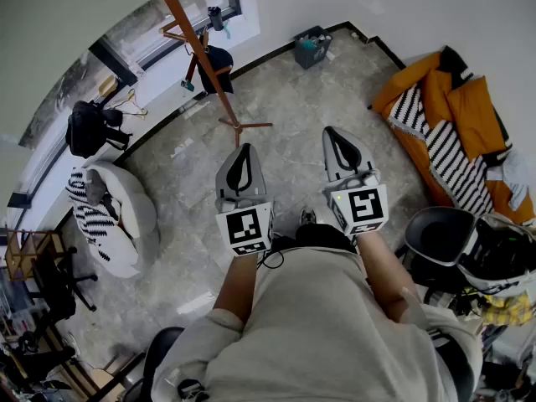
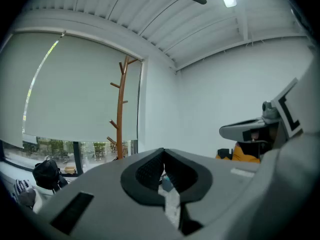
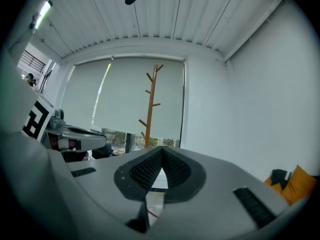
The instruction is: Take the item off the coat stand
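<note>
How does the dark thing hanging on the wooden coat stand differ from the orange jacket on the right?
The dark item hangs from a peg of the coat stand; the orange jacket lies spread out low down. The dark item is small and bunched; the orange jacket is bright, takes up far more room and is mixed with a striped cloth. Both look like soft clothing.

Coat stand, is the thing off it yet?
Nothing done yet: the dark item hangs on the coat stand. In hand: nothing; the left gripper and right gripper are shut and empty, well short of the stand. Left: reach it, grip it, lift it off.
</note>
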Demonstrator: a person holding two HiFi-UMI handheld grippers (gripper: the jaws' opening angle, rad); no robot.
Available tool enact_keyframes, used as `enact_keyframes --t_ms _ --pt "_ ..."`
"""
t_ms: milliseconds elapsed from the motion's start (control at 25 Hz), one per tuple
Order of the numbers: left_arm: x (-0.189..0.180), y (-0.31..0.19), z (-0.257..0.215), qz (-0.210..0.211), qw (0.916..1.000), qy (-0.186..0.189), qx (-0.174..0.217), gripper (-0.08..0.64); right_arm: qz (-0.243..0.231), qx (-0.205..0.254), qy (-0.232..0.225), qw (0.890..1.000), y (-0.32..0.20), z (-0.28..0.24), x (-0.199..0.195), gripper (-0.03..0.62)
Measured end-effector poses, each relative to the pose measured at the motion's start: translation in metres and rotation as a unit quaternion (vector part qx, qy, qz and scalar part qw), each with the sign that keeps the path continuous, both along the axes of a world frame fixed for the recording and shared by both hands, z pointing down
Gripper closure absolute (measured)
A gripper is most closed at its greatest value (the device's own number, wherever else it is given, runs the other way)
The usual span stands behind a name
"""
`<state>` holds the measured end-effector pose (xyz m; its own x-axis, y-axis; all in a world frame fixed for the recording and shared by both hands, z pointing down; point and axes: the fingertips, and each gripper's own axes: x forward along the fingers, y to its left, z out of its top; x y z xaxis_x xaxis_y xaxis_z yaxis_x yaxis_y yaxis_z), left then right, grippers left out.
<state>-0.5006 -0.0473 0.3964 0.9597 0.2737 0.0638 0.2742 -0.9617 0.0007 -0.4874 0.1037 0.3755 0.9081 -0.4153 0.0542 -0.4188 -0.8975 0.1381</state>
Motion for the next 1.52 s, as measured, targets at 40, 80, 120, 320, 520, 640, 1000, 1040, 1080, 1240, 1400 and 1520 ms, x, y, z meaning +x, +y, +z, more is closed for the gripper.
enact_keyframes --t_ms 40,80,120,320,520,640,1000,1040,1080,1240,1400,1520 --pt "0.000 -0.001 0.002 0.003 1.0000 0.001 0.001 0.549 0.001 0.000 0.001 1.000 -0.003 0.002 0.001 0.588" --pt "0.001 -0.003 0.004 0.006 1.0000 0.001 0.001 0.549 0.001 0.000 0.002 1.000 -0.006 0.004 0.001 0.588" --pt "0.002 -0.005 0.008 0.010 1.0000 0.000 0.001 0.549 0.001 0.000 0.002 1.000 -0.010 0.007 0.002 0.588" --pt "0.011 -0.009 0.035 0.026 0.9991 -0.032 -0.005 0.549 -0.024 0.003 -0.015 1.000 -0.023 0.027 0.005 0.588" --pt "0.043 -0.002 0.039 0.034 0.9990 -0.029 0.006 0.549 -0.026 0.002 -0.016 1.000 -0.007 0.037 0.030 0.586" --pt "0.069 0.009 0.036 0.033 0.9991 -0.022 0.011 0.549 -0.034 0.025 0.001 0.999 0.007 0.036 0.061 0.586" --pt "0.197 0.068 0.004 0.059 0.9978 -0.019 0.024 0.549 -0.032 0.046 0.022 0.998 0.063 0.009 0.173 0.586" --pt "0.209 0.079 0.005 0.061 0.9976 -0.021 0.026 0.549 -0.031 0.048 0.022 0.998 0.075 0.009 0.181 0.586" --pt "0.221 0.092 0.007 0.061 0.9975 -0.024 0.026 0.549 -0.031 0.047 0.021 0.998 0.088 0.010 0.189 0.586" --pt "0.267 0.150 0.018 0.068 0.9966 -0.034 0.034 0.549 -0.037 0.055 0.011 0.998 0.141 0.025 0.220 0.586" --pt "0.296 0.188 0.036 0.088 0.9942 -0.050 0.038 0.549 -0.014 0.058 -0.017 0.998 0.183 0.042 0.249 0.586" --pt "0.311 0.198 0.045 0.093 0.9926 -0.066 0.041 0.549 -0.002 0.077 -0.021 0.997 0.199 0.050 0.269 0.586"
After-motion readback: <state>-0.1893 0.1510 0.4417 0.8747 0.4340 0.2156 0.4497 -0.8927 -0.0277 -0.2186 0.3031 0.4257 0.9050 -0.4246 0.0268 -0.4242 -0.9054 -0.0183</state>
